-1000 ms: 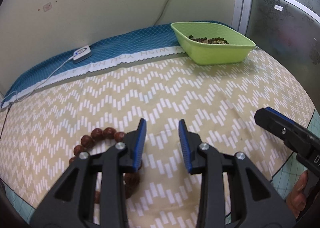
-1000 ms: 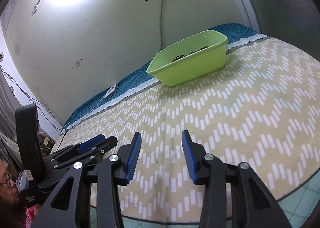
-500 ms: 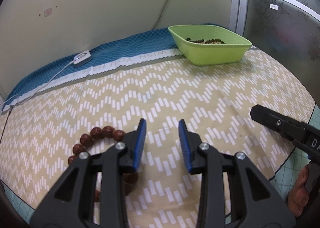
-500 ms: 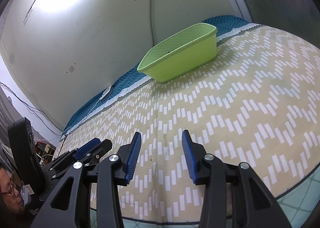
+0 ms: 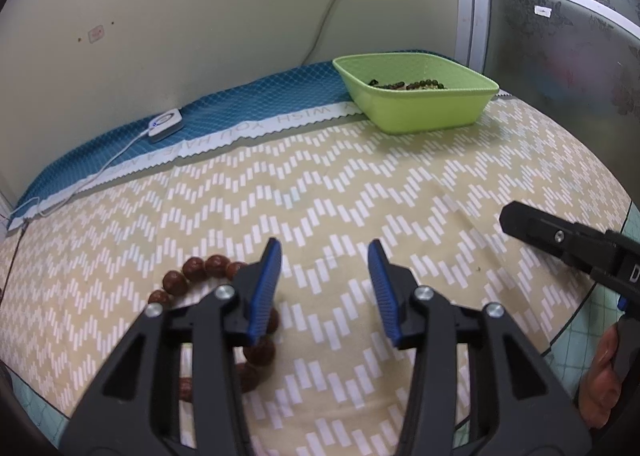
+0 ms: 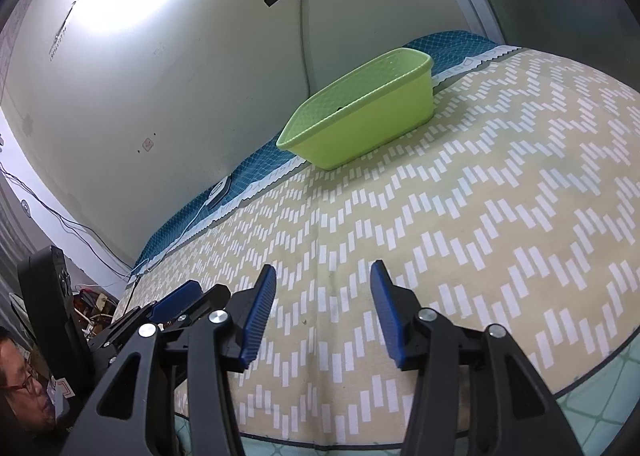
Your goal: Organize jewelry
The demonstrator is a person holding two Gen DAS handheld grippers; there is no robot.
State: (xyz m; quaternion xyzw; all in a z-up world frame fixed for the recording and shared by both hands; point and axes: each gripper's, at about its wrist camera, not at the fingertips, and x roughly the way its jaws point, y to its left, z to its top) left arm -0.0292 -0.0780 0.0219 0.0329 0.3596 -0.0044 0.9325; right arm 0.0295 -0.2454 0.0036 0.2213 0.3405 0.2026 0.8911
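A brown wooden bead bracelet (image 5: 188, 280) lies on the chevron cloth (image 5: 320, 183), partly hidden under my left gripper's left finger. My left gripper (image 5: 323, 288) is open and empty, just right of and above the bracelet. A green basket (image 5: 424, 111) holding dark beaded jewelry (image 5: 408, 85) stands at the far right of the cloth; it also shows in the right wrist view (image 6: 360, 123). My right gripper (image 6: 322, 308) is open and empty above the cloth's near edge. It also shows at the right edge of the left wrist view (image 5: 568, 240).
A white controller (image 5: 164, 123) with a cable lies on the blue cloth strip (image 5: 240, 111) by the wall. A dark glass panel (image 5: 560, 35) stands at the right. A teal mat (image 6: 592, 412) lies under the cloth's near edge.
Both grippers have pulled back and tilted up a little, so the basket looks farther off. The bracelet has not moved. Both stay open.
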